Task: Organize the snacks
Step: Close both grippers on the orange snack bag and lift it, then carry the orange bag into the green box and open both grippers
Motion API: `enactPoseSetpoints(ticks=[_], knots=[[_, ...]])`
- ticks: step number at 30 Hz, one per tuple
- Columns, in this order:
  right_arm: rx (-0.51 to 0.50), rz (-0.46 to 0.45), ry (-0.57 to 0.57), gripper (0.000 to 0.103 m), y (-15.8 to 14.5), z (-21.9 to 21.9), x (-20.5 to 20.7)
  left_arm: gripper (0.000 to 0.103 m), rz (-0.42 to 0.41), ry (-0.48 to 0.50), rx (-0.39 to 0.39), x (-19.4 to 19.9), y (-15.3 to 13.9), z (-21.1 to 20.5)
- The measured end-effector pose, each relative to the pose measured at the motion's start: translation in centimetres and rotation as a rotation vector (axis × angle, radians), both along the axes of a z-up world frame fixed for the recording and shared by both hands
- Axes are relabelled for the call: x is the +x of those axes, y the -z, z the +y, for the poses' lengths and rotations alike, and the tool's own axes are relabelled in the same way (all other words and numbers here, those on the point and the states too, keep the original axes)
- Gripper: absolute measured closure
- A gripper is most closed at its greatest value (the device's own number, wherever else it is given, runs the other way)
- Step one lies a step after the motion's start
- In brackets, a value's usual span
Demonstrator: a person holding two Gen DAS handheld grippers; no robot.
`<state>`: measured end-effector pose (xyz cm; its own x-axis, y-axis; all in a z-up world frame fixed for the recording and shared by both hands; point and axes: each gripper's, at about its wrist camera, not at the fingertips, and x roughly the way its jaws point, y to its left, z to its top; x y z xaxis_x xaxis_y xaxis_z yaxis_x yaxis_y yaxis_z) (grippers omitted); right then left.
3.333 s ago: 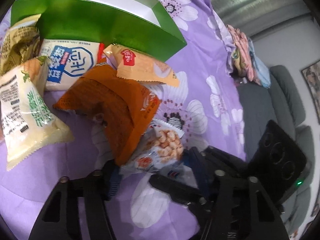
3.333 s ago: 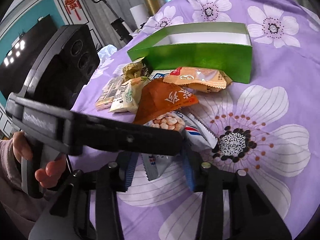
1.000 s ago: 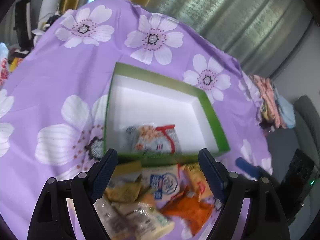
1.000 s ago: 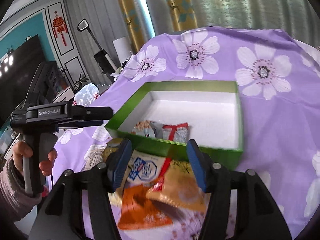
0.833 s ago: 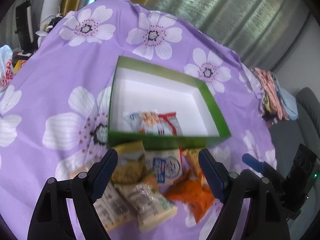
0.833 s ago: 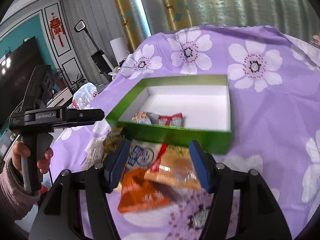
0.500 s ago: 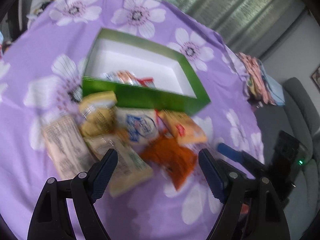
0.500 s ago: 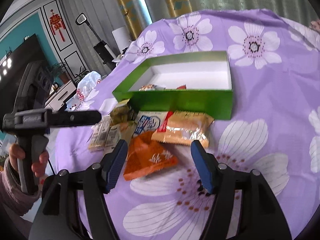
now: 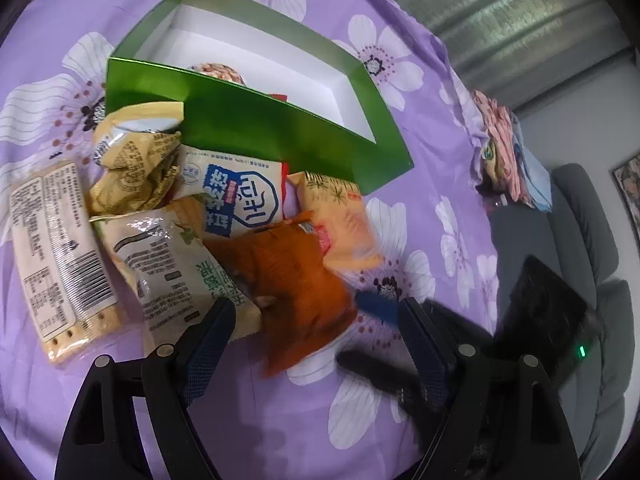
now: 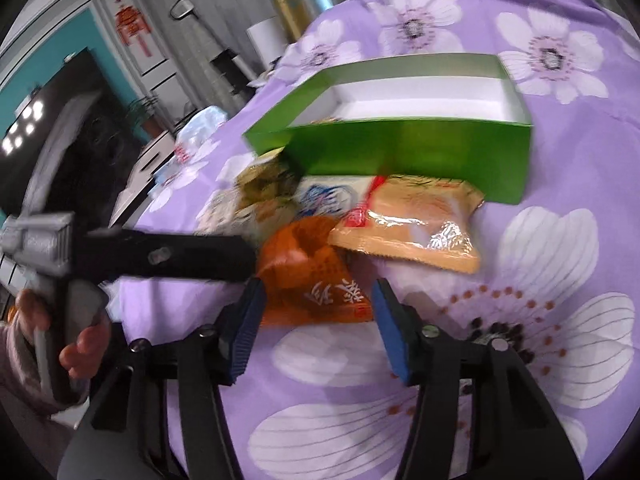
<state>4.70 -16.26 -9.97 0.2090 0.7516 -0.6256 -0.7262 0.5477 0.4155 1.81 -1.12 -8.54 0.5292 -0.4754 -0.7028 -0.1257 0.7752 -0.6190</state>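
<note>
A purple flowered cloth (image 9: 420, 152) covers the surface. On it stands a green box (image 10: 420, 152); snack packets lie before it. The orange packet (image 10: 316, 280) sits between the closing right gripper (image 10: 316, 312), apparently untouched. The left gripper (image 9: 312, 328) gapes wide, empty.
</note>
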Motion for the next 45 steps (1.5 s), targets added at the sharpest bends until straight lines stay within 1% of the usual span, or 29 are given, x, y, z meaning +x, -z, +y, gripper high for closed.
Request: enactPoseSetpoints(ticks=[2,3,4,8,10,11,12,14,15,16,17,19,20,22,24,27,31,38,41,45], knots=[[0.005,-0.001,-0.048,0.048,0.0,0.3,-1.1,0.021,0.001,0.004,0.004,0.2,0.2,-0.1],[-0.004,-0.011,-0.054,0.048,0.0,0.4,-1.5,0.021,0.001,0.008,0.003,0.3,0.2,-0.1],[-0.013,-0.017,-0.05,0.048,0.0,0.4,-1.7,0.021,0.003,0.011,0.007,0.4,0.2,-0.1],[-0.011,0.023,-0.009,0.047,0.7,0.2,-0.5,0.022,-0.005,0.025,0.04,0.7,0.1,-0.5],[-0.015,0.026,-0.008,0.047,1.0,0.4,-0.1,0.034,-0.005,0.032,0.062,0.9,0.2,-0.8],[-0.01,0.038,-0.012,0.046,1.2,0.6,0.2,0.037,-0.002,0.032,0.073,0.9,0.2,-0.8],[-0.007,0.047,-0.016,0.046,1.3,0.8,0.4,0.042,0.001,0.034,0.08,1.0,0.3,-0.8],[-0.007,0.051,-0.032,0.046,1.5,1.4,0.5,0.046,0.009,0.038,0.09,1.2,0.7,-0.9],[-0.01,0.052,-0.041,0.046,1.6,1.8,0.6,0.05,0.013,0.037,0.099,1.3,0.8,-1.0],[-0.011,0.054,-0.047,0.046,1.6,2.0,0.6,0.051,0.014,0.033,0.102,1.2,0.9,-0.9],[-0.012,0.06,-0.054,0.047,1.7,2.2,0.8,0.051,0.011,0.029,0.1,1.2,1.0,-0.7],[-0.013,0.055,-0.05,0.054,1.6,2.4,0.9,0.054,0.0,0.022,0.107,1.2,0.9,-0.5],[-0.011,0.053,-0.048,0.061,1.5,2.3,0.9,0.054,-0.002,0.026,0.106,1.1,0.9,-0.4],[-0.006,0.06,-0.047,0.063,1.6,2.2,1.0,0.058,-0.007,0.041,0.106,1.1,0.9,-0.6],[-0.017,0.055,-0.043,0.065,1.6,2.1,0.8,0.059,-0.015,0.053,0.108,1.1,0.9,-1.0],[-0.012,0.045,-0.047,0.072,1.4,2.1,-0.1,0.059,-0.04,0.067,0.125,0.6,0.3,-1.5],[0.009,0.021,-0.031,0.072,0.4,1.6,-1.0,0.059,-0.086,0.079,0.13,-0.1,-1.1,-1.7],[0.021,-0.06,-0.024,0.072,-2.5,1.5,-2.1,0.059,-0.163,0.071,0.13,-0.9,-3.9,-1.0],[0.025,-0.104,-0.025,0.072,-4.1,2.1,-1.6,0.059,-0.199,0.064,0.144,-0.4,-5.5,-0.3],[0.038,-0.149,-0.022,0.072,-5.9,3.2,0.0,0.059,-0.238,0.051,0.156,1.5,-7.3,1.1]])
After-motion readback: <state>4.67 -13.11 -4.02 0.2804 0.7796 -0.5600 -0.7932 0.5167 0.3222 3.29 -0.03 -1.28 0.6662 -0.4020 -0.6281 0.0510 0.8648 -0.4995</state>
